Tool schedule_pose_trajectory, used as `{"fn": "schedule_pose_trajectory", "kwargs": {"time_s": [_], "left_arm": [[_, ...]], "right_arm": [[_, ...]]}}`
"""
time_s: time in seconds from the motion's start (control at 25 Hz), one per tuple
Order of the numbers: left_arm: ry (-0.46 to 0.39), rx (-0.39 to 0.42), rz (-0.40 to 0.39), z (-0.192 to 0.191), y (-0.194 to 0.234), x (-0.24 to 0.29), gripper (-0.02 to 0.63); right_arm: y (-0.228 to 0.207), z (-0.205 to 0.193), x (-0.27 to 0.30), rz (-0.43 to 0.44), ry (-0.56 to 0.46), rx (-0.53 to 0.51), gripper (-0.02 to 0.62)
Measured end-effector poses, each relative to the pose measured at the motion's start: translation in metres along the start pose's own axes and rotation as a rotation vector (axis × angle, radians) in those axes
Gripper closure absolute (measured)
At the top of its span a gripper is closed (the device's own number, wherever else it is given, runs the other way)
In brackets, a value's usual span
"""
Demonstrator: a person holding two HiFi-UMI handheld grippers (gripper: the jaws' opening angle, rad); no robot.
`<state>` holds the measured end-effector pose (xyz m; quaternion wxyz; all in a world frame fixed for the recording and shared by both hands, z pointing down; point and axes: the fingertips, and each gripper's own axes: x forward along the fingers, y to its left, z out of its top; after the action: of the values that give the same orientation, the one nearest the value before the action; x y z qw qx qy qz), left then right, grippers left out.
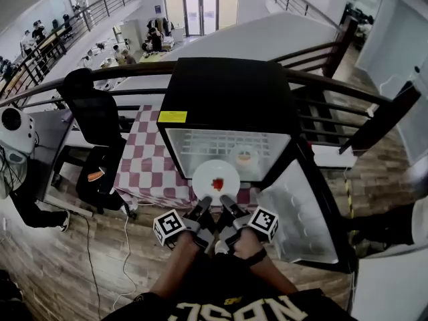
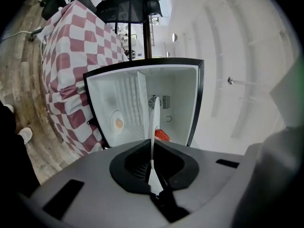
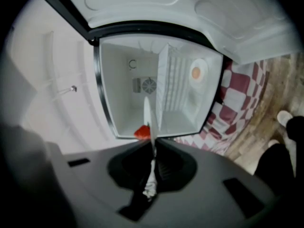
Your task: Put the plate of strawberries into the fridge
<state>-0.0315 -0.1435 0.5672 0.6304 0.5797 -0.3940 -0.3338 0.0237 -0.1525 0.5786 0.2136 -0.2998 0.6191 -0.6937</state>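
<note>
left tongs [image 1: 204,204] and right tongs [image 1: 226,202] clamped side by side on plate [image 1: 202,174] rim for level carry; strawberry [image 1: 217,184] centred; fridge [image 1: 227,99] open ahead

The small black fridge [image 1: 227,95] stands with its door [image 1: 297,209] swung wide to the right, white interior showing. The round white plate [image 1: 215,172] hangs level in the air just before the open mouth, red strawberries [image 1: 218,184] at its middle
</note>
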Motion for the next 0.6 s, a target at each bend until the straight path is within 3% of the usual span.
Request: {"fn": "schedule_pose_trajectory", "kwargs": {"time_s": [0.48, 0.6], "left_arm": [[0.053, 0.015, 0.024, 0.033, -0.004, 0.034, 0.572], [0.067, 0.005, 0.042, 0.038, 0.001, 0.043, 0.572]], "right_arm": [[0.006, 0.025, 0.038, 0.008, -0.05, 0.014, 0.561], [0.006, 0.028, 0.044, -0.026, -0.061, 0.036, 0.561]]}}
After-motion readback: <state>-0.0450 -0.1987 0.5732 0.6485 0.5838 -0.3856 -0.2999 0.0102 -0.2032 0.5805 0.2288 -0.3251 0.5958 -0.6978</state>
